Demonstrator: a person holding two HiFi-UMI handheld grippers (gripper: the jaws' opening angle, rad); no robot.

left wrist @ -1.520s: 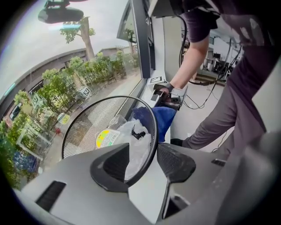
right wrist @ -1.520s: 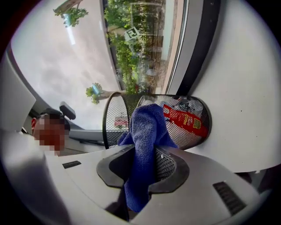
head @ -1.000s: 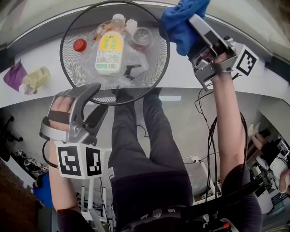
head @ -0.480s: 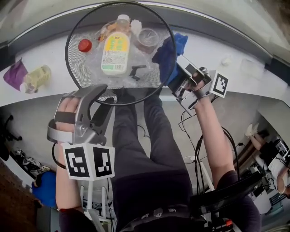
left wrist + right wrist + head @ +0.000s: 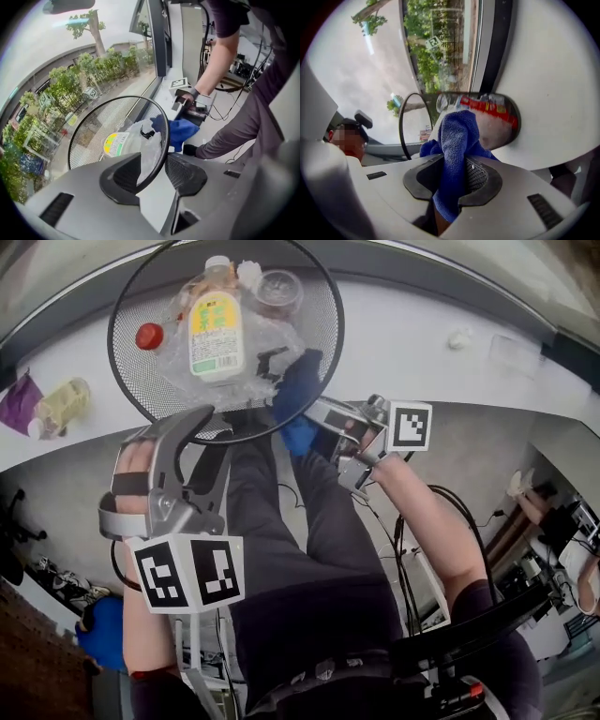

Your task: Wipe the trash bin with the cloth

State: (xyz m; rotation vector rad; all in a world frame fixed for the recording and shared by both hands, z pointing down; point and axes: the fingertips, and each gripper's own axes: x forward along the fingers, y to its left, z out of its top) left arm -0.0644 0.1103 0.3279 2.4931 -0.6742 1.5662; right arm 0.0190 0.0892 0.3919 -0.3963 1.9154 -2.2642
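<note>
the left gripper (image 5: 192, 424), its jaws having just been closing, is pinching the near rim of the black mesh trash bin (image 5: 127, 343) on the white ledge (image 5: 422, 334). the right gripper (image 5: 317, 414) is clamping the blue cloth (image 5: 298, 390), holding it at the bin's outer side by the rim.

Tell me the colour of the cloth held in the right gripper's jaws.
Blue. The cloth shows best in the right gripper view.

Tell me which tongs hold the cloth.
The right tongs pinch the cloth; the left tongs have just been closing on the bin's rim.
</note>
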